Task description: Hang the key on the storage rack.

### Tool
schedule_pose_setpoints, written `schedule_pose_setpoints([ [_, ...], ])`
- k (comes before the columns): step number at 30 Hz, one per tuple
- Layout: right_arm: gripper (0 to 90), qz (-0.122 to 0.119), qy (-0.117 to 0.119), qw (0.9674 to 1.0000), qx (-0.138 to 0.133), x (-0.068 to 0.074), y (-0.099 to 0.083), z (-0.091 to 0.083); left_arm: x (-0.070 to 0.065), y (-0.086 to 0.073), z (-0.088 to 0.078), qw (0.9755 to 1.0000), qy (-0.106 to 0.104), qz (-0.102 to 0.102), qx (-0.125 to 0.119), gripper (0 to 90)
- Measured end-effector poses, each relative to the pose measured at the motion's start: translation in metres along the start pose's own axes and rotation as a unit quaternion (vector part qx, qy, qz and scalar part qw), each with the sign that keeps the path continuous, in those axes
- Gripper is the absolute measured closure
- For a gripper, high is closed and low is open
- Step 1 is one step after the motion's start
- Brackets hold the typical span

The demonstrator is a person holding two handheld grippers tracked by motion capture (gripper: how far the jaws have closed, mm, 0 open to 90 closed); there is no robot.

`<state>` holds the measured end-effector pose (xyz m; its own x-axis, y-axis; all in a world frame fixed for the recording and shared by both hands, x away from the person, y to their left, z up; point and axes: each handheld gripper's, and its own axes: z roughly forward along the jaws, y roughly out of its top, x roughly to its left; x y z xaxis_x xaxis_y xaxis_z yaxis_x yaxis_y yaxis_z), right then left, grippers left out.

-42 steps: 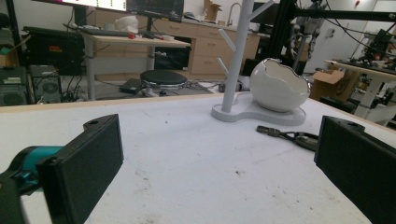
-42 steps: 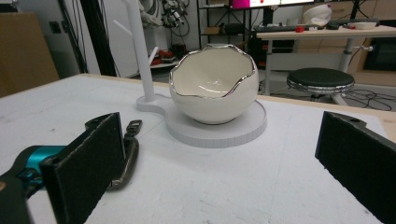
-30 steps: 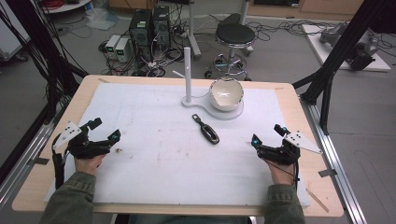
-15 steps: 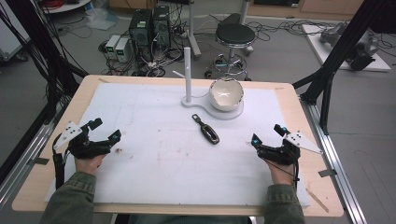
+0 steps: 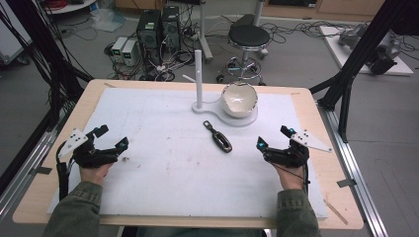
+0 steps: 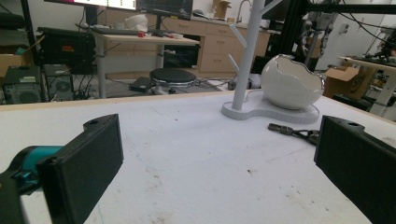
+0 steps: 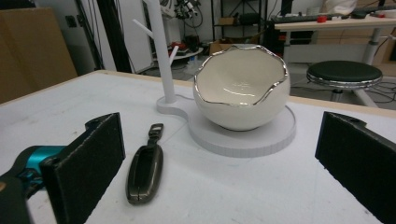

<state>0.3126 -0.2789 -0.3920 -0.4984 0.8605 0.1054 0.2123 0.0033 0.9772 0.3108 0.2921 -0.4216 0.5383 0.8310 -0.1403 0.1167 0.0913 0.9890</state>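
Note:
A dark key fob (image 5: 218,137) (image 7: 145,171) with a short strap lies flat on the white mat near the table's middle; its strap end shows as the key fob (image 6: 294,133) in the left gripper view. Behind it a white egg-shaped bowl (image 5: 239,99) (image 7: 241,89) (image 6: 290,82) with a silver rim sits on a white stand base (image 5: 210,110) that carries an upright branched post (image 5: 198,74). My left gripper (image 5: 110,138) rests at the mat's left side, open and empty. My right gripper (image 5: 274,138) rests at the right, open and empty, with the fob ahead to its left.
The white mat (image 5: 168,163) covers most of the wooden table (image 5: 89,98). Beyond the far edge stand a black stool (image 5: 249,37) and computer boxes (image 5: 158,24) on a cabled floor. Black frame legs (image 5: 356,69) rise at the right.

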Motion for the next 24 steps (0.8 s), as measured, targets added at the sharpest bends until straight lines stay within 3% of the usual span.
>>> schedule_pose_setpoints([
  [13,0.6,-0.015,0.023,0.9993,0.025,0.013,0.023,0.021,0.000,0.000,0.000,1.0000,0.005,0.001,-0.001,1.7],
  [24,0.6,-0.047,0.045,0.9964,0.054,0.032,0.042,0.045,0.000,0.000,0.000,1.0000,0.007,0.005,0.001,1.7],
])
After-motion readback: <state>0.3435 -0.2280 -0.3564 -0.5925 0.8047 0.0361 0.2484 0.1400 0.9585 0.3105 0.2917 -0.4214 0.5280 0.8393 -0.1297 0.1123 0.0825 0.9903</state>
